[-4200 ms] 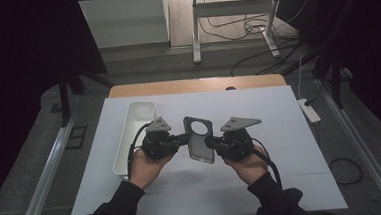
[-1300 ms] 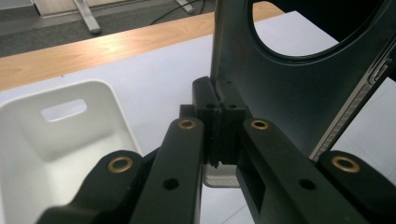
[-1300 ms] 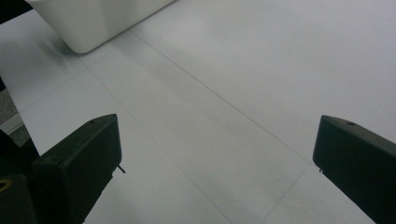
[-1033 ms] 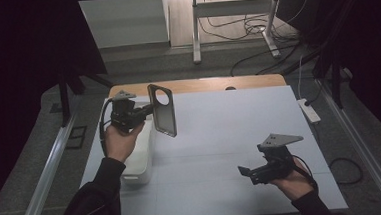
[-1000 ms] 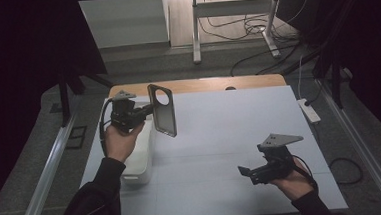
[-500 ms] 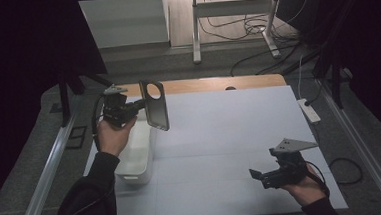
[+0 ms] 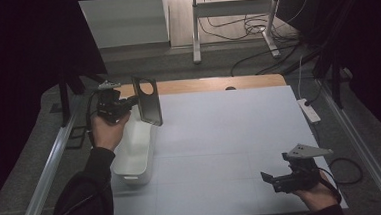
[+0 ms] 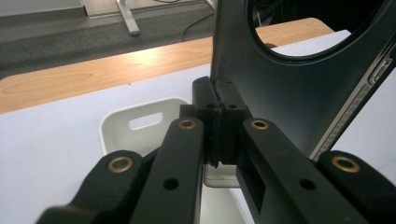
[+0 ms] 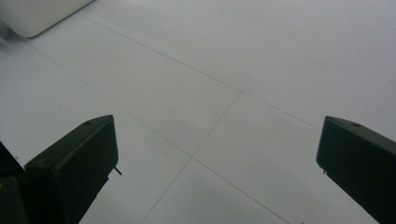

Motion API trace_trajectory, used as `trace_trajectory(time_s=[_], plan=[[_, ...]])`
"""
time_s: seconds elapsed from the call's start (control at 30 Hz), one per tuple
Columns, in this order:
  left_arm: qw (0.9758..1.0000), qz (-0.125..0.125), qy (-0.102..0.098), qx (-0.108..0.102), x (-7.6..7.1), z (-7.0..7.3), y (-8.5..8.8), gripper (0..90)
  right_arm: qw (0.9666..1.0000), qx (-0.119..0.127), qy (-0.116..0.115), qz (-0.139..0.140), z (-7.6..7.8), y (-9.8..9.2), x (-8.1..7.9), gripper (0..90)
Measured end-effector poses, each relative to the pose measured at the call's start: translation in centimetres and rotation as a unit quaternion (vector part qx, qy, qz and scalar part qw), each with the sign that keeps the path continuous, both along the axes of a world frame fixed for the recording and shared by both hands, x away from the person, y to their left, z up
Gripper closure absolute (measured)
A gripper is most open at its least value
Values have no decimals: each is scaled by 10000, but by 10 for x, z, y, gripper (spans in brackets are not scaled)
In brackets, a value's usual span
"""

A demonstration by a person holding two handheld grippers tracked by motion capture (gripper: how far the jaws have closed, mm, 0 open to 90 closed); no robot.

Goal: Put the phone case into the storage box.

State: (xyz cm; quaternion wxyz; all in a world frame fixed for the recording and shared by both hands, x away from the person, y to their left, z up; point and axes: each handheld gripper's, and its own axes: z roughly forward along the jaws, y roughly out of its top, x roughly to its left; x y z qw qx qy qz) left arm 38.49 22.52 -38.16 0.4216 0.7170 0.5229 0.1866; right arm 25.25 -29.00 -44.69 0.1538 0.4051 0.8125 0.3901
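Fingers of my left gripper (image 7: 128,102) were clamped tight on the edge of the dark phone case (image 7: 147,101), a flat shell with a large round camera hole near its top. I held it upright in the air over the far end of the white bin (image 7: 132,150), which sat along the left side of the table (image 7: 230,135). In the left gripper view the case (image 8: 299,88) rose straight from between my closed pads, with the bin's handle slot (image 8: 145,121) just beyond them. My right gripper (image 7: 278,180) hung low over the near right corner of the table, well apart from the case, its fingers (image 9: 74,172) spread wide with nothing but bare white surface between them.
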Motion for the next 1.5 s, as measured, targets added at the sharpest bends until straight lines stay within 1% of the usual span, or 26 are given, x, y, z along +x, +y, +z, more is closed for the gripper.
trace_trajectory(time_s=[0.27,0.53,0.7,0.8,1.1,1.2,1.5], plan=[[9999,123,-28,84,6,5,6,891,9999,5,-13,-127,-2,-8,-6,0],[9996,233,-18,125,14,7,11,891,9994,86,-21,-346,-2,-18,-14,0],[9994,296,-22,150,18,8,13,891,9989,176,-58,-421,-2,-23,-18,0],[9993,330,-29,183,21,9,14,891,9989,193,-94,-418,-2,-24,-18,0],[9989,431,-50,192,28,10,18,892,9989,161,-60,-445,-2,-23,-18,0],[9987,469,-47,212,29,9,20,891,9989,160,-54,-444,-2,-23,-18,0],[9982,579,-39,179,35,4,25,891,9990,131,-12,-430,-3,-22,-17,0]])
